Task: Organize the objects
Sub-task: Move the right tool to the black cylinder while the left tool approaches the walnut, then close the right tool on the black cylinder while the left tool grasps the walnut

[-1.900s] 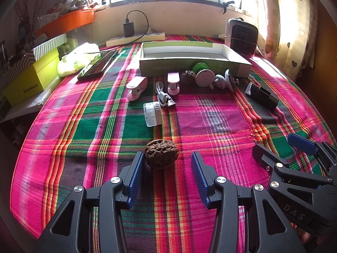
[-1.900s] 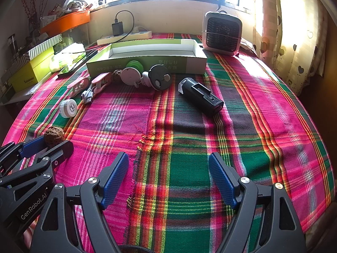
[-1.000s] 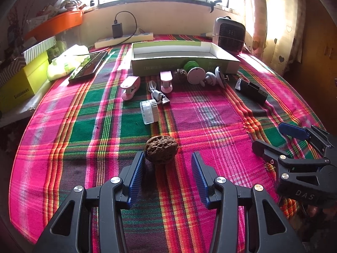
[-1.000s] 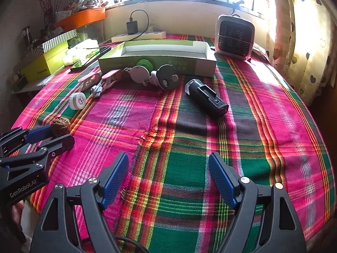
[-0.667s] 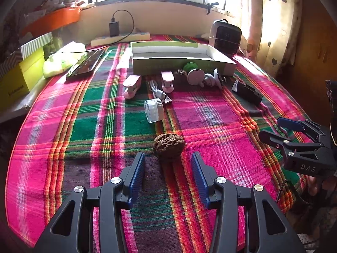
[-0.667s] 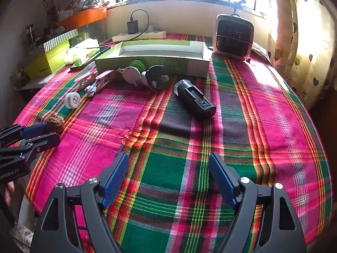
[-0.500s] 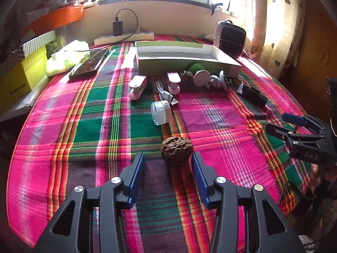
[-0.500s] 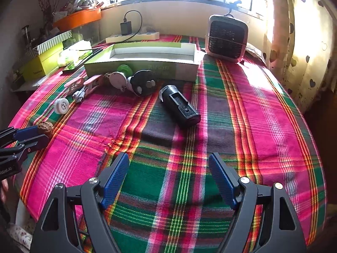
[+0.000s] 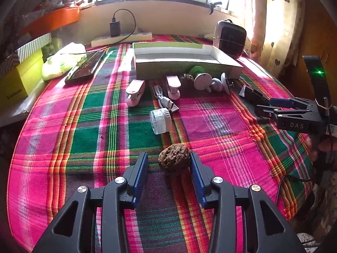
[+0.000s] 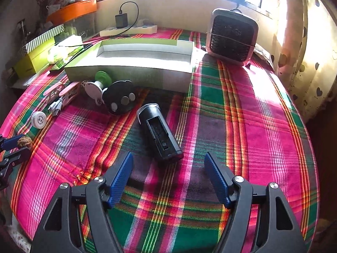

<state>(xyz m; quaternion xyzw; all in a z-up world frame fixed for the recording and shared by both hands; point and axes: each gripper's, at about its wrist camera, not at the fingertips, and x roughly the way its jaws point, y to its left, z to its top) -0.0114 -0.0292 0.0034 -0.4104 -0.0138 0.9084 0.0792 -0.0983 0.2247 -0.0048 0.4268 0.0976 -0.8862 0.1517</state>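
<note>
Closing around the walnut (image 9: 174, 156) on the plaid surface (image 9: 84, 126), the left gripper (image 9: 167, 166) brackets it without clamping, ready to lift; the right gripper (image 10: 168, 174), jaws apart and narrowing, lines up behind the black case (image 10: 160, 132), presumably box-bound.

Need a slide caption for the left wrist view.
Left hand-held gripper, jaws closing, straddles a walnut on the plaid tablecloth, not yet gripping.
</note>
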